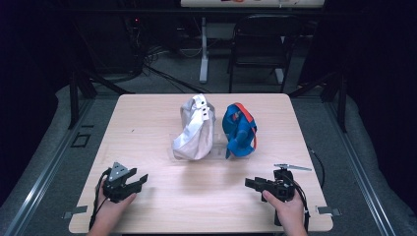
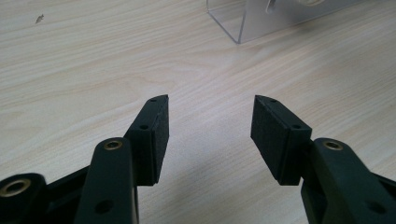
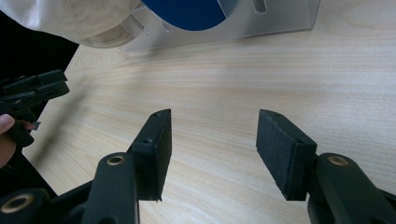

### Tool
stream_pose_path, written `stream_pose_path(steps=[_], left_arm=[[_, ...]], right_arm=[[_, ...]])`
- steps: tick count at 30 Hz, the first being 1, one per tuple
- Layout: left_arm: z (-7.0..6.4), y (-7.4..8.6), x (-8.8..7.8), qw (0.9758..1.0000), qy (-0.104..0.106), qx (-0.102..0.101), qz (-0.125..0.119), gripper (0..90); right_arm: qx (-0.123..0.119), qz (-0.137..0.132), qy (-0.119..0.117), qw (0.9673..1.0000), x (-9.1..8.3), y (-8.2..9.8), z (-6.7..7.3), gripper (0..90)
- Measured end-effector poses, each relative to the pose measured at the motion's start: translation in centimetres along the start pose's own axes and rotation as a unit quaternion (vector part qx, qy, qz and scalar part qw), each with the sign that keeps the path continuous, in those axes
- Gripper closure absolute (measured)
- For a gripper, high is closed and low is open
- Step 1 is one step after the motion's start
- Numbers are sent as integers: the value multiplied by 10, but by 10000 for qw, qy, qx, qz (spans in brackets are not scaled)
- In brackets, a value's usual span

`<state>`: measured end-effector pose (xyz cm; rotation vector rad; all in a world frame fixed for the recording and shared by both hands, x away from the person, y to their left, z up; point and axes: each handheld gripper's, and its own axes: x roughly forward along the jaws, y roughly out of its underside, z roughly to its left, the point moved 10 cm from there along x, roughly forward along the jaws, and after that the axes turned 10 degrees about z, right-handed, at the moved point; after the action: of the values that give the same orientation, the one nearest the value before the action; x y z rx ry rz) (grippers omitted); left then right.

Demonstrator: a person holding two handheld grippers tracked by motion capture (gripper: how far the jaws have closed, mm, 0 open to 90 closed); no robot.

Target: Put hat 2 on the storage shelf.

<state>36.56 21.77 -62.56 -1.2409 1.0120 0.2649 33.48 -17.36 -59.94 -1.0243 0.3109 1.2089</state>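
Light wood desk (image 1: 147, 123), two bags standing mid-desk on a clear acrylic stand (image 1: 219, 150): white/beige bag (image 1: 195, 129) on the left, blue bag (image 1: 239, 130) with an orange strap on the right, just beside each other, cannot tell if touching.

Left gripper (image 1: 136, 181) at the near-left of the desk, held in the person's left hand (image 1: 112, 206), grey plate on top, jaws pointing right. In the left gripper view the jaws are wide apart, nothing between them, bare desk beneath, corner of the clear stand (image 2: 243, 21) at the far top.

Right gripper (image 1: 251, 183) at the near-right, in the right hand (image 1: 287, 209), jaws pointing left toward the other gripper. In the right gripper view the jaws are wide apart, empty, over bare desk. That view also catches the stand base with both bags ahead and the left gripper at its left edge.

Both grippers well apart from the bags. Black folding chair (image 1: 260, 42) on the floor beyond the far edge of the desk.
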Motion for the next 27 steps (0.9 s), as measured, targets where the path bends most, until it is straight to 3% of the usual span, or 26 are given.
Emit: stream_pose_path(steps=[3,8,11,13,14,15,20,27], left_arm=[[0,0,1,10000,9,-1,4,472],[-1,0,2,10000,6,14,-26,471],[-1,0,2,10000,7,27,-18,470],[-1,-1,2,10000,15,36,-29,469],[0,-1,2,10000,19,38,-28,468],[0,-1,2,10000,22,34,-28,466],[1,0,2,10000,24,48,-3,463],[-1,-1,3,10000,28,60,-21,463]], right_arm=[[-18,-175,30,9998,1,-1,0,458],[-34,-178,139,9997,3,2,-4,456],[2,-271,32,9996,6,4,-4,456],[1,-271,83,9996,6,6,-7,456],[61,-389,7,9992,7,4,-5,455],[4,-315,71,9995,6,5,-8,454],[97,-438,-62,9990,8,3,-9,454],[196,-359,-102,9991,13,6,-11,455]])
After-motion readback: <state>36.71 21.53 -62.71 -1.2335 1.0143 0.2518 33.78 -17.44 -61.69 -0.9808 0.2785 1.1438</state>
